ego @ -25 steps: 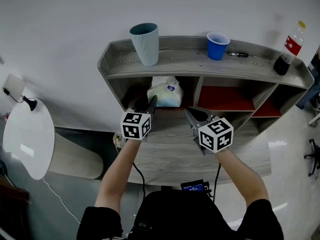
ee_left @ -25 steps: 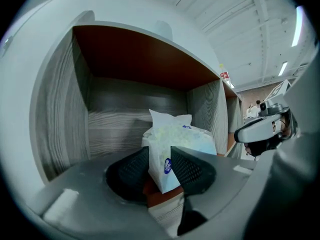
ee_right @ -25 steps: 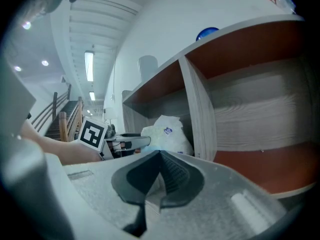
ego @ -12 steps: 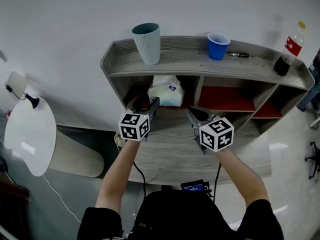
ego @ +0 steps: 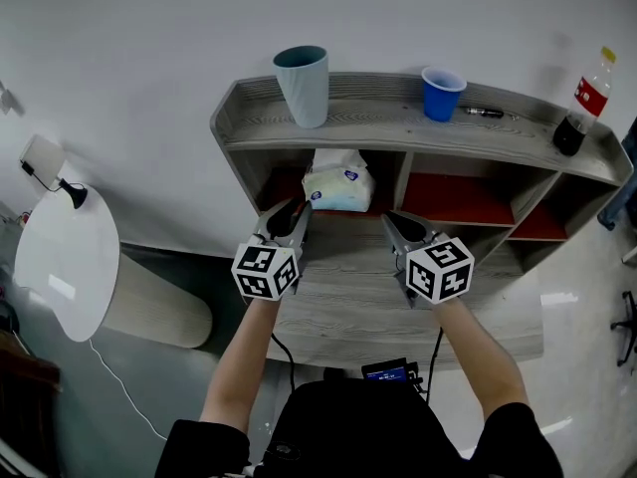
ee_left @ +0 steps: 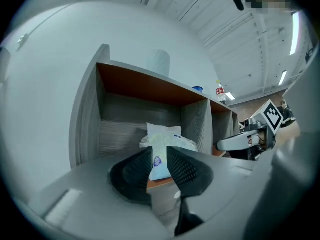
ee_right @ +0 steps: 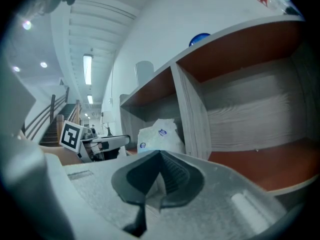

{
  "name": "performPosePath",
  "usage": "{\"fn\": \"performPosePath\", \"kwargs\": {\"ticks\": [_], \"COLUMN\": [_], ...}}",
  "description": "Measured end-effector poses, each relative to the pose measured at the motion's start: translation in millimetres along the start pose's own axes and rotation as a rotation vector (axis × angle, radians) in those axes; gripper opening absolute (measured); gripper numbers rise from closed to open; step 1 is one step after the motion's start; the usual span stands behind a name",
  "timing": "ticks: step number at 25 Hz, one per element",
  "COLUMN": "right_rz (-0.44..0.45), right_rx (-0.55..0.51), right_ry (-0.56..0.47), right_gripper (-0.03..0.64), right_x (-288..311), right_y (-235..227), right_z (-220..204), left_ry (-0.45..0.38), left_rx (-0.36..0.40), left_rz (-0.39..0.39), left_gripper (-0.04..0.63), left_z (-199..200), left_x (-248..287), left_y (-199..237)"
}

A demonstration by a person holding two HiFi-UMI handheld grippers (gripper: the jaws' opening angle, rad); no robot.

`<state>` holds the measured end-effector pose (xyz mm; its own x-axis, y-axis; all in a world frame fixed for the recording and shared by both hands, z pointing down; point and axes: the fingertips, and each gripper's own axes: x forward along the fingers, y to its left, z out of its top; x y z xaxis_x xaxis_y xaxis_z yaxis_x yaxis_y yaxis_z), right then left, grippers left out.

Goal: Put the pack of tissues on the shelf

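1. Grey wood-grain shelf (ego: 398, 127) is carrying the pack of tissues (ego: 338, 182) in its leftmost compartment, on the red floor board, near the divider (ego: 395, 179) on that compartment's right; the task's thing is already sitting where it belongs.
2. Just outside the mouth of that compartment, the left tongs (ee_left: 159, 159) are hovering. Their jaws are standing apart and closing with nothing between the pads. The pack is showing through the gap but lying beyond them, deeper inside the shelf.
3. In front of the shelf's middle compartment, the right tongs (ee_right: 159, 154) are hovering with jaws pressed together at the tips, gripping nothing. They are probably idling because one pair is enough for so light a pack.
4. The pack is slumping a little and may be leaning on the divider, though contact is hard to confirm from these angles.
5. On the shelf's top board, a teal cup (ego: 304, 83), a blue cup (ego: 443, 93) and a bottle (ego: 582, 113) are standing above the compartments, so nothing is crowding the pack; the placing looks finished.
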<state>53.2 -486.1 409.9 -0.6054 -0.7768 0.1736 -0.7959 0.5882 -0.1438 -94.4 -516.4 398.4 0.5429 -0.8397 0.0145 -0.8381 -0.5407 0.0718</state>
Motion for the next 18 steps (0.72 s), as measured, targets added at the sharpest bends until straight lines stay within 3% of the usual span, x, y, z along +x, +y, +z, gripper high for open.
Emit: {"fn": "performPosePath", "kwargs": {"ticks": [6, 18], "right_rz": [0.003, 0.000], "right_rx": [0.007, 0.035], "right_ry": [-0.023, -0.017], "right_gripper": [0.002, 0.002], "right_x": [-8, -18], "right_y": [0, 3], "right_z": [-3, -26], "left_ry": [-0.027, -0.035], "left_rx": [-0.063, -0.133], "left_rz": [0.000, -0.081], "left_gripper": [0.005, 0.003], "left_z": [-11, -32], "left_x": [-16, -28], "left_y": [-10, -42]}}
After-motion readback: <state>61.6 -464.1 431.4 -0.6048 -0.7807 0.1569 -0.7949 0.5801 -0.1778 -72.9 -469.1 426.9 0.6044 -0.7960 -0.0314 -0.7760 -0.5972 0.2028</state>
